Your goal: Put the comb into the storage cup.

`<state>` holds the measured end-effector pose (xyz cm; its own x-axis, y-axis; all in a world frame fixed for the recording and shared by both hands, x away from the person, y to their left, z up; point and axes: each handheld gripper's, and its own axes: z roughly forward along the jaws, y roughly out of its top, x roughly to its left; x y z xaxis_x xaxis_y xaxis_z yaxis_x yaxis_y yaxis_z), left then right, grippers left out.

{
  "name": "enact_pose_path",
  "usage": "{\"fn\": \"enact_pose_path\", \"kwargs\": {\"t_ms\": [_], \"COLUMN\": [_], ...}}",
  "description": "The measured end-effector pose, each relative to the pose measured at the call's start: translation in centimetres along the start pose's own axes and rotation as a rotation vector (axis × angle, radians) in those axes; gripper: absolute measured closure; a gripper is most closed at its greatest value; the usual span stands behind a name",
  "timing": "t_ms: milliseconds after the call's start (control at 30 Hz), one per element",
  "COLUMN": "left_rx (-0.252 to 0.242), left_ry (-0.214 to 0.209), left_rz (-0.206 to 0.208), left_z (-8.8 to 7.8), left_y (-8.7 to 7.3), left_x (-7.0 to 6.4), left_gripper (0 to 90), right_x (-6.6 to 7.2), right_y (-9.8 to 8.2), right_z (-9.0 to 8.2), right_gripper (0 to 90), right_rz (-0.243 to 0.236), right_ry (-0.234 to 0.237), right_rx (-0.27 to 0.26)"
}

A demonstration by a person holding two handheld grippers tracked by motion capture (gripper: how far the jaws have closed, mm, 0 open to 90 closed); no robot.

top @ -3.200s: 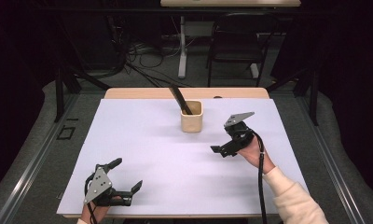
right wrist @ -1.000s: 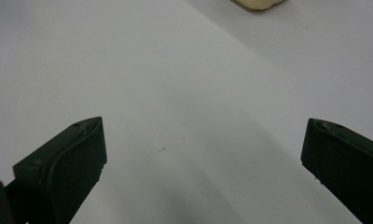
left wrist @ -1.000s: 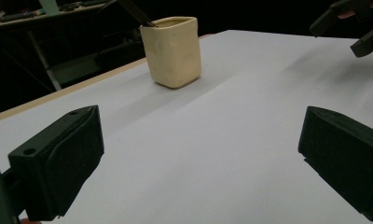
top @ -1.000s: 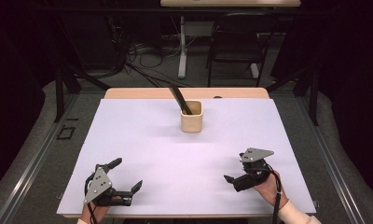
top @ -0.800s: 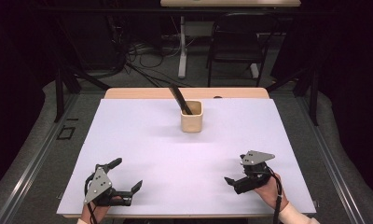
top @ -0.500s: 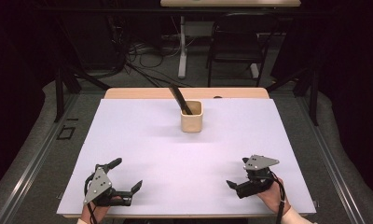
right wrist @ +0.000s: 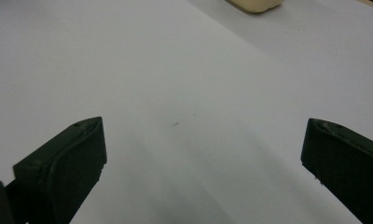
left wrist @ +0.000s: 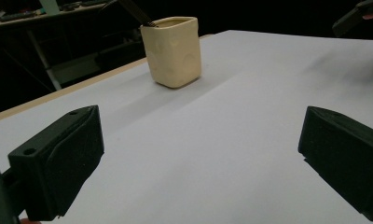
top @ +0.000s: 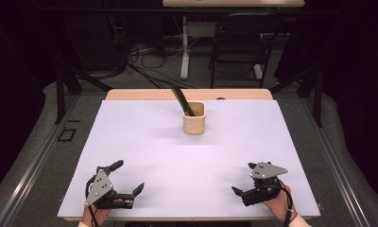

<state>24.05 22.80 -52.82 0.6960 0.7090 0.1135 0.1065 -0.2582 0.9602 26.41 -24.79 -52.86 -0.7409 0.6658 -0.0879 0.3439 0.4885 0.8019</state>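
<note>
In the high view a white worktop [top: 187, 161] takes up the middle of the frame, with a strip of bare wood showing along its far edge. A cream cup [top: 194, 117] with squared sides stands upright a little above the centre of the frame, toward the far side of the worktop. A dark, slim utensil [top: 182, 100] sits inside it and leans up and to the left, past the cup's rim.

The left hand-held gripper [top: 128, 179] sits at the lower left of the frame, close to the near edge of the worktop, with a grey plate on top. Its jaws stand wide apart with nothing between them. In the left gripper view the two black jaws rise from the bottom corners, bare white surface lies between them, and the cup [left wrist: 172, 50] stands in the upper middle of the frame, well apart from the jaws.

The right hand-held gripper [top: 244, 179] is at the lower right of the high view, held by a hand [top: 280, 206] at the bottom edge, and points toward the left of the frame. Its jaws are also spread wide and empty. In the right gripper view they frame bare worktop, and the base of the cup [right wrist: 254, 5] just shows at the top edge.

Beyond the worktop, at the top of the high view, a dark chair [top: 239, 49] stands on the floor beside loose cables [top: 154, 52].
</note>
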Motion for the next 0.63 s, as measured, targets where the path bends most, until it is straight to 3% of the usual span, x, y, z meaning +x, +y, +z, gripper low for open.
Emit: {"fn": "enact_pose_path", "kwargs": {"t_ms": [633], "left_rx": [0.005], "left_ry": [0.0], "left_rz": [0.003], "left_z": [0.1], "left_y": [0.0], "left_x": [0.1], "left_gripper": [0.1], "right_x": [0.7], "right_y": [-0.3], "right_z": [-1.7], "right_gripper": [0.0], "right_rz": [-0.022], "right_ry": [-0.044], "right_rx": [-0.042]}}
